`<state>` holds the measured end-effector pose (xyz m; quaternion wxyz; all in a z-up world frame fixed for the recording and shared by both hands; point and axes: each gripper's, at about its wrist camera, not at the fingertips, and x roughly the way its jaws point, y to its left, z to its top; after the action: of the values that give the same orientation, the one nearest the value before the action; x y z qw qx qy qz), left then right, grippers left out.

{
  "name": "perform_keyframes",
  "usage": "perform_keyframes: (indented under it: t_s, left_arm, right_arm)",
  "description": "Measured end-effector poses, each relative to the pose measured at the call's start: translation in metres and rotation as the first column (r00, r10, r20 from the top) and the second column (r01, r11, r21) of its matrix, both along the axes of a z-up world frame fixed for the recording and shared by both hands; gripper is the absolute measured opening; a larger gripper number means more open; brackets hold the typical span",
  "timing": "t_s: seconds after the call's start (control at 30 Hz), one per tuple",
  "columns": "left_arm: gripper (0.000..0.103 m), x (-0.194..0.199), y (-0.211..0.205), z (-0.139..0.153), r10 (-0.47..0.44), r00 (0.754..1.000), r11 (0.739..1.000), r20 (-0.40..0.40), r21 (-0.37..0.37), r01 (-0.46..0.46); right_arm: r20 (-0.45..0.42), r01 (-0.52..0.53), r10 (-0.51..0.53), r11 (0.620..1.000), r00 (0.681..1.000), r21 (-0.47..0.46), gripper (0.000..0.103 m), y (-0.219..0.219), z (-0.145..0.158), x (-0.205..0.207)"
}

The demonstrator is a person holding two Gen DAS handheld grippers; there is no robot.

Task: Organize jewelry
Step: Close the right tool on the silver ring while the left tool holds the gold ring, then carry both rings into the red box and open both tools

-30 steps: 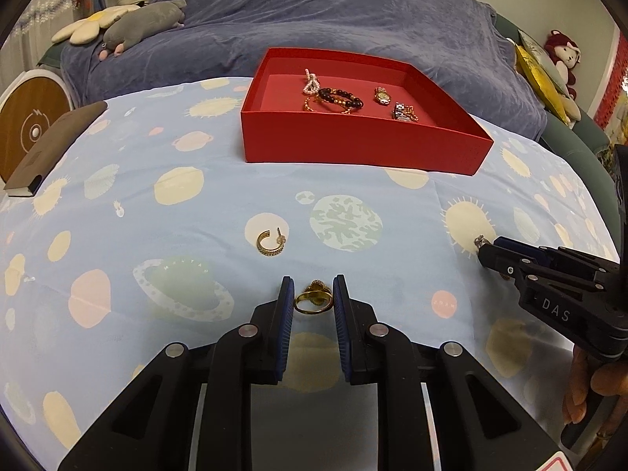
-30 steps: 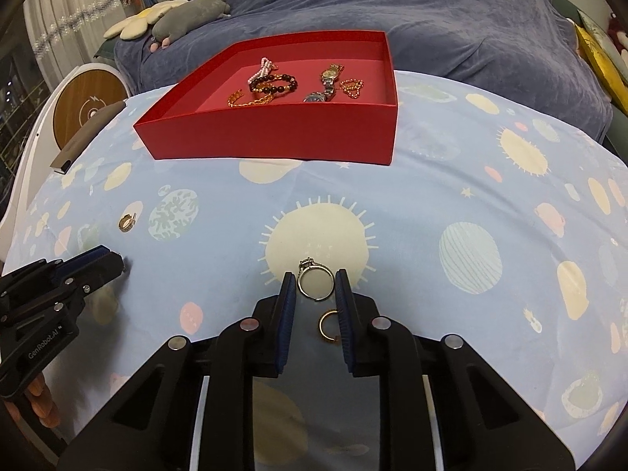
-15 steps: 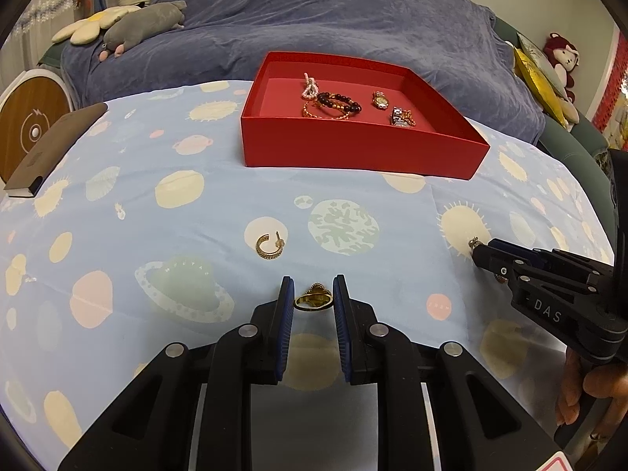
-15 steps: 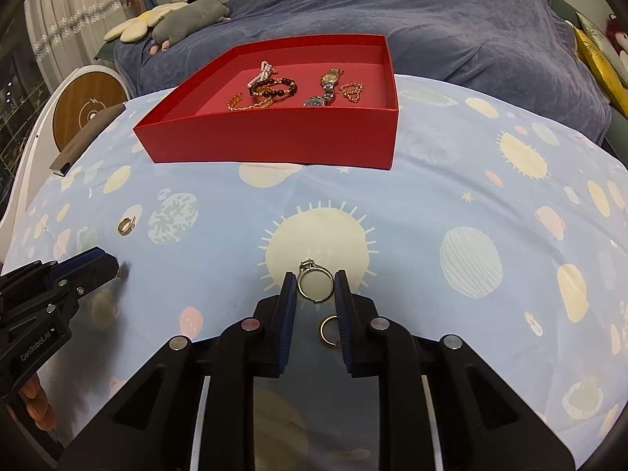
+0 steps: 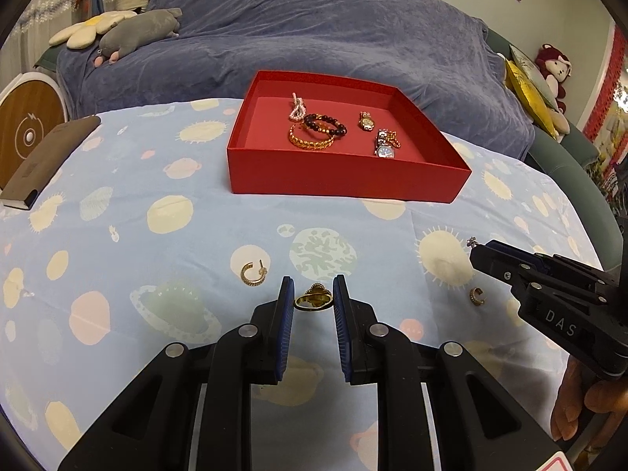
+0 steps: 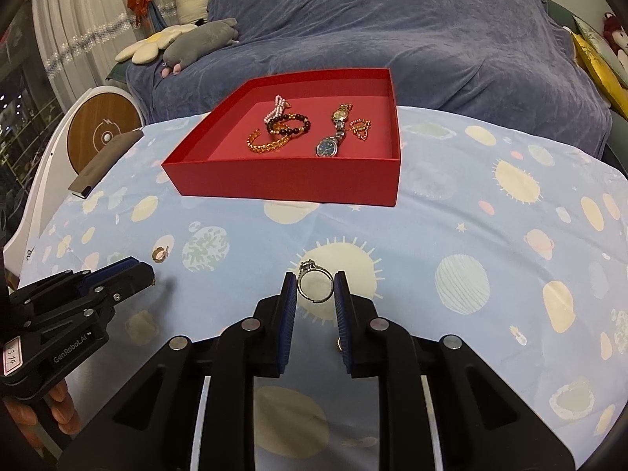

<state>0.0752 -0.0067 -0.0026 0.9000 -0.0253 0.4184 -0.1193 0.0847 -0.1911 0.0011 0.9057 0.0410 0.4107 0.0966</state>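
Observation:
My left gripper [image 5: 314,293] is shut on a gold ring [image 5: 313,300], held just above the planet-print cloth. My right gripper [image 6: 315,290] is shut on a silver ring [image 6: 314,287] with a small stone, also off the cloth. Further back stands the red box [image 5: 345,184], open-topped, with bracelets [image 5: 312,142], two watches and a pink bead piece inside. A gold hoop earring [image 5: 253,273] lies left of the left gripper. A second hoop earring [image 5: 476,296] lies below the right gripper [image 5: 477,246]. In the right wrist view that second earring [image 6: 338,344] peeks out beside the right finger.
A brown notebook [image 5: 47,161] lies at the cloth's left edge, next to a round wooden-faced device [image 5: 27,129]. A blue-covered sofa [image 5: 314,31] with plush toys runs behind the table. A person's fingers [image 6: 59,412] hold the left gripper's handle.
My right gripper has risen with the silver ring, and the earring under it now shows lower in its view. The left gripper keeps the gold ring and has barely moved.

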Motion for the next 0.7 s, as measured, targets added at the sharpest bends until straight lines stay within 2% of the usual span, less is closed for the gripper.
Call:
perform_keyframes:
  t_s: [0.23, 0.47, 0.7]
  left_arm:
    - [0.017, 0.013, 0.002, 0.023, 0.007, 1.000, 0.999, 0.011, -0.035, -0.007]
    - [0.017, 0.059, -0.006, 0.051, -0.021, 0.998, 1.000, 0.062, 0.009, 0.021]
    - [0.017, 0.120, -0.013, 0.036, -0.003, 0.998, 1.000, 0.057, 0.031, 0.001]
  right_arm:
    - [0.021, -0.021, 0.021, 0.999, 1.000, 0.037, 0.019, 0.000, 0.021, 0.003]
    - [0.046, -0.006, 0.003, 0.999, 0.999, 0.054, 0.019, -0.005, 0.043, 0.045]
    - [0.040, 0.005, -0.008, 0.998, 0.999, 0.066, 0.019, 0.008, 0.038, 0.107]
